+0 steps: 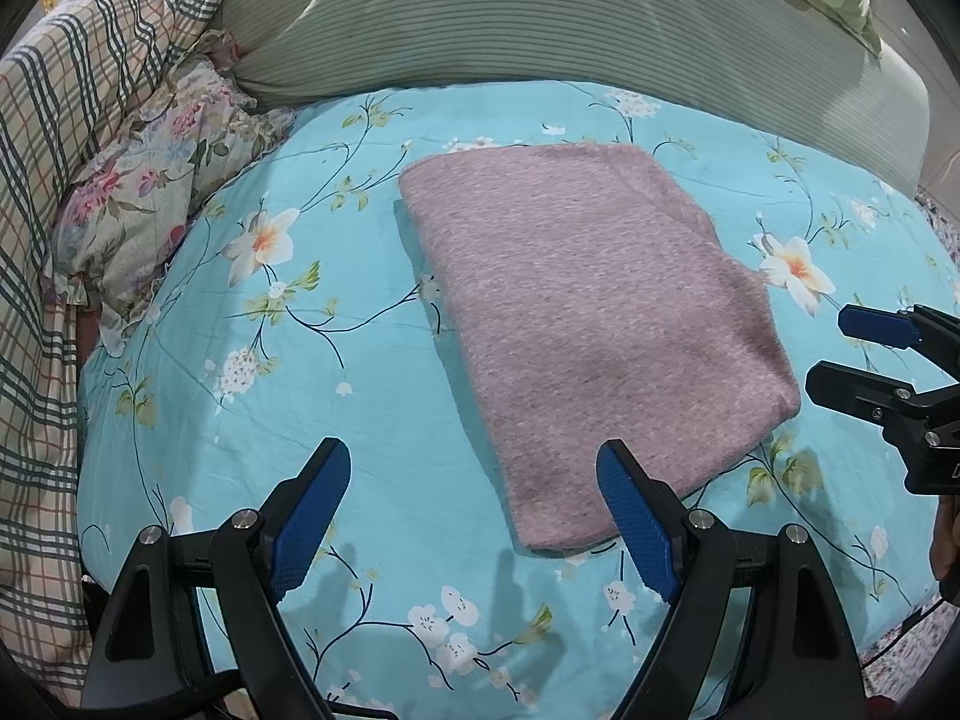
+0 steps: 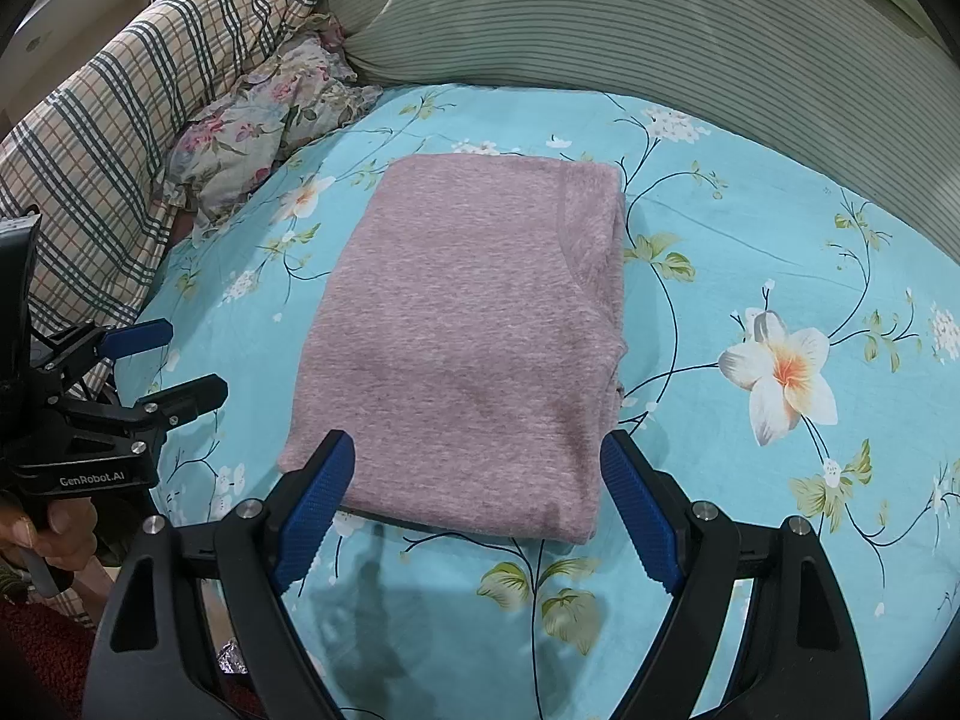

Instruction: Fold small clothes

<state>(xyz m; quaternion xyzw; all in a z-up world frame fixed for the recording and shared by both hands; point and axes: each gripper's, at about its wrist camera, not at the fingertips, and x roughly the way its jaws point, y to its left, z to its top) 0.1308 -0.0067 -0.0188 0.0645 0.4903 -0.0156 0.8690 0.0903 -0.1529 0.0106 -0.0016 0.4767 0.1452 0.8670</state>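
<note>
Both grippers hover with nothing in them: left gripper (image 1: 474, 516) spread wide above the blue floral sheet (image 1: 240, 420), beside the near corner of the pink knit garment (image 2: 468, 348); right gripper (image 2: 477, 510) equally wide over its near edge. Lying mid-bed as a neat rectangle, the garment looks fully folded; judging so, next comes a check or another piece

Folded garment (image 1: 576, 324) lies on the bedsheet (image 1: 336, 372) (pillows (image 1: 528, 18) behind).
</note>
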